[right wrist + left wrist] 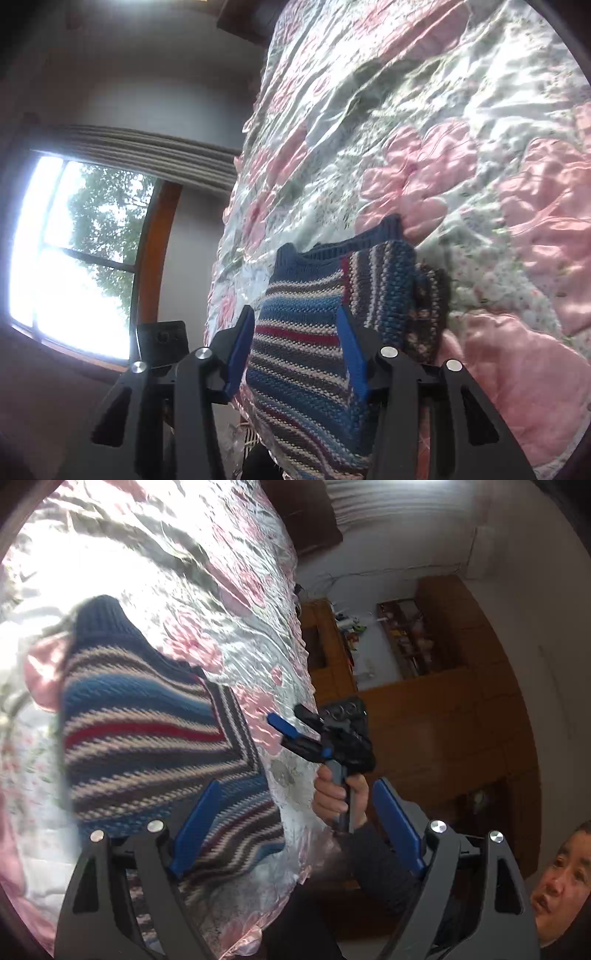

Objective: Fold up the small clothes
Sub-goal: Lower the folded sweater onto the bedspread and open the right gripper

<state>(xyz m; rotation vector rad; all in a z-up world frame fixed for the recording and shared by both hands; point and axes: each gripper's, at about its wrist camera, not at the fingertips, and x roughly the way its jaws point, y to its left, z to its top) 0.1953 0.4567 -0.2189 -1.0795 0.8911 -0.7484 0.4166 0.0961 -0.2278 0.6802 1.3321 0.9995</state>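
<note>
A small knitted sweater (pixel 147 738) with blue, grey, white and red stripes and a navy collar lies flat on the bed. In the right wrist view the sweater (pixel 303 314) has one side folded over its body. My left gripper (pixel 297 786) is open at the sweater's near edge, its left finger (pixel 199 823) over the knit and its right finger past the bed's edge. A hand (pixel 336 794) holds my right gripper (pixel 286 714), which hovers beside the sweater. The right gripper (pixel 295 312) is open, with stripes showing between its fingers; nothing is gripped.
A shiny quilt (pixel 443 166) with pink flowers covers the bed and is wrinkled all over. The bed's edge (pixel 295 664) drops off toward wooden cabinets (pixel 424 709). A bright window (pixel 74 240) is on the far side. A person is at the lower right.
</note>
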